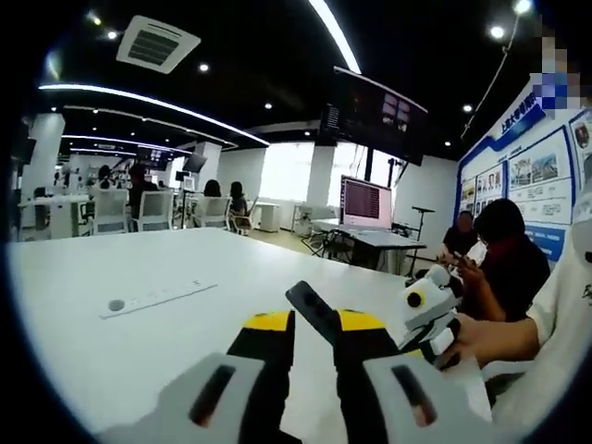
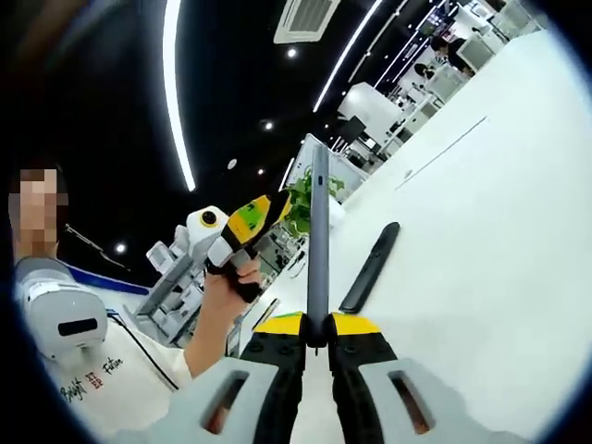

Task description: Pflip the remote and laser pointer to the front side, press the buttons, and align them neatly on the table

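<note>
Right gripper [image 2: 316, 344] clamped on upright remote [image 2: 319, 240], left gripper [image 1: 313, 340] pinching black laser pointer [image 1: 313, 310]; best lowered flat, buttons up

A white strip [image 1: 157, 299] lies on the table [image 1: 83, 277] ahead and left of the left gripper [image 1: 314, 324], a dark remote [image 2: 370, 266] lies on the table just right of the slim remote [image 2: 319, 240] upright in the right gripper [image 2: 316, 326].
</note>
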